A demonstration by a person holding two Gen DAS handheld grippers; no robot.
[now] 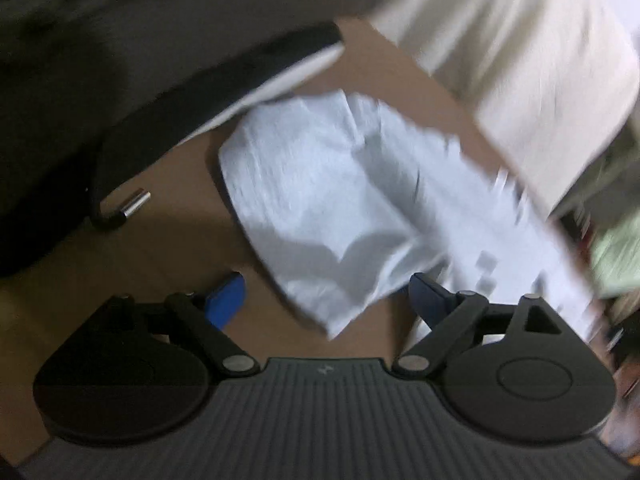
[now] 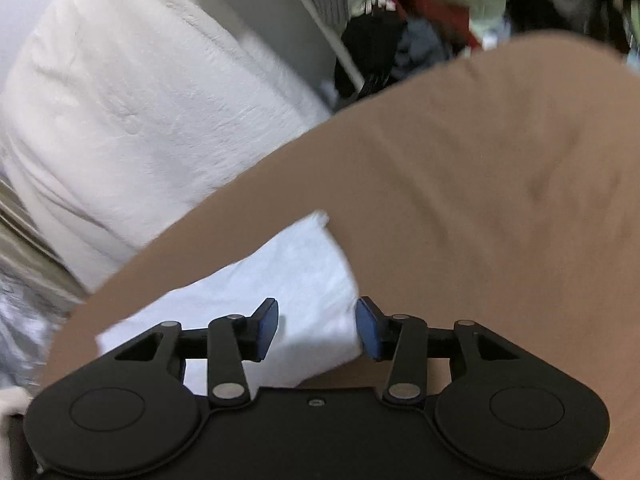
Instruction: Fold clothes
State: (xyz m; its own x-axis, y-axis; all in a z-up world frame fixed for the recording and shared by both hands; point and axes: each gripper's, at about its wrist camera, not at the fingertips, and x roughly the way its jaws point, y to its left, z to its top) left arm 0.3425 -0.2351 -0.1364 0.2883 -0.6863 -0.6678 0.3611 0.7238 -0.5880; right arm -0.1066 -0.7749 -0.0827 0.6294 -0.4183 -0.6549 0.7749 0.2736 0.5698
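Note:
A white garment (image 1: 320, 200) lies folded and creased on a brown surface (image 1: 160, 248). My left gripper (image 1: 326, 298) hovers at its near corner with the blue pads (image 1: 226, 300) spread wide; the corner of the cloth lies between them, untouched. In the right wrist view the same white garment (image 2: 280, 280) lies flat on the brown surface (image 2: 480, 180). My right gripper (image 2: 317, 328) stands over its edge, jaws partly apart, and the blue pads (image 2: 266, 328) do not press on the cloth. Both views are blurred.
A bulky white pillow or duvet (image 2: 120, 100) lies beyond the brown surface, also seen as a cream mass (image 1: 500, 60). A dark chair with a chrome stub (image 1: 136, 204) is at the left. Several mixed clothes (image 2: 420, 20) are piled at the far edge.

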